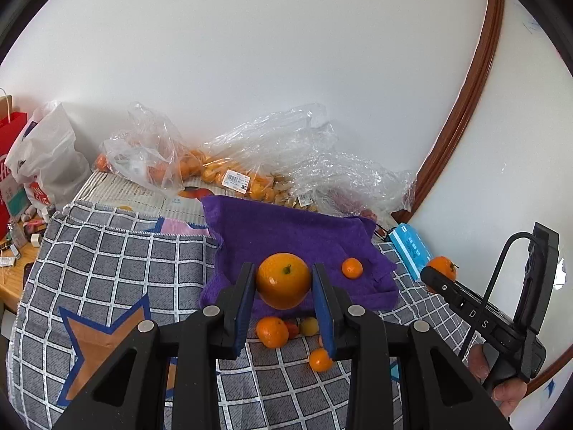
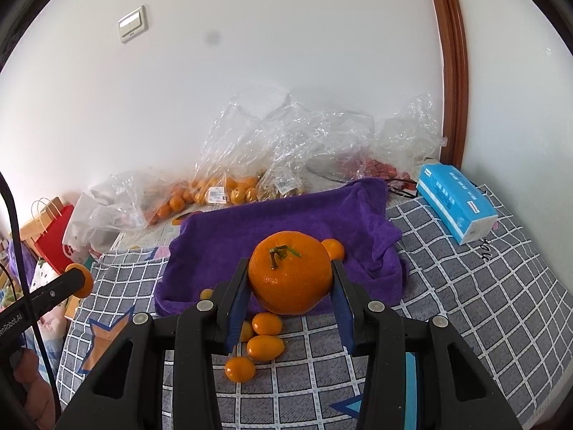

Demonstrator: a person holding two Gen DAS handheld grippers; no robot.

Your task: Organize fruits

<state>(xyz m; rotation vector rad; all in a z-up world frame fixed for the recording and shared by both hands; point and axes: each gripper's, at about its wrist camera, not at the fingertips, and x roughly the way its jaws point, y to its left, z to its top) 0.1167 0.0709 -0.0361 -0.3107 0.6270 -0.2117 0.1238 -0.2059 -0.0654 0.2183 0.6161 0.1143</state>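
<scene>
My left gripper point(image 1: 283, 286) is shut on a large orange point(image 1: 283, 280) and holds it above the front edge of a purple towel point(image 1: 286, 229). My right gripper point(image 2: 290, 283) is shut on another large orange with a green stem point(image 2: 290, 272), also above the towel's point(image 2: 286, 215) front edge. A small mandarin point(image 1: 352, 268) lies on the towel, and it also shows in the right wrist view point(image 2: 333, 248). Several small citrus fruits point(image 1: 272, 331) lie on the checked cloth below the left gripper. Several kumquats point(image 2: 265, 347) lie below the right gripper.
Clear plastic bags of small oranges point(image 1: 215, 172) and other fruit line the wall behind the towel. A blue tissue pack point(image 2: 456, 202) lies at the right on the checked cloth point(image 2: 465, 304). A white bag point(image 1: 46, 157) and a red bag point(image 1: 9, 143) stand at far left.
</scene>
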